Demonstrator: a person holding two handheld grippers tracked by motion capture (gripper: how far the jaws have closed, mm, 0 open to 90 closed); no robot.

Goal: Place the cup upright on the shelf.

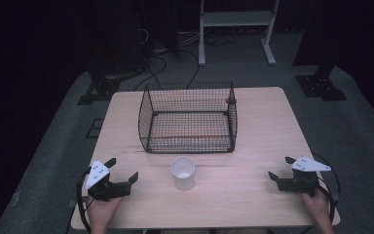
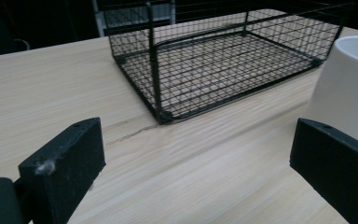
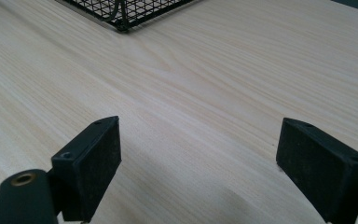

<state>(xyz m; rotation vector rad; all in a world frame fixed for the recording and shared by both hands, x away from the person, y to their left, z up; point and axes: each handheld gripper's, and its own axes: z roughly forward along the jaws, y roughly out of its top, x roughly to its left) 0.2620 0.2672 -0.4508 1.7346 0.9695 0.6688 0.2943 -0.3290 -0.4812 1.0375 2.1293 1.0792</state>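
A white cup [image 1: 183, 172] stands upright on the wooden table [image 1: 258, 141], just in front of a black wire basket [image 1: 188, 118] that holds nothing I can see. My left gripper [image 1: 122, 169] rests near the table's front left, open, its jaws wide apart with nothing between them. In the left gripper view the cup [image 2: 349, 88] rises at the right, behind the right jaw, and the basket [image 2: 214, 60] lies ahead. My right gripper [image 1: 281, 168] sits at the front right, open, with bare table [image 3: 205, 93] between its jaws and a basket corner [image 3: 121, 11] far ahead.
Grey floor surrounds the table. Black stand bases [image 1: 100, 87] [image 1: 321, 85] sit at the back left and back right, cables [image 1: 151, 63] trail on the floor, and a white metal frame [image 1: 236, 29] stands behind.
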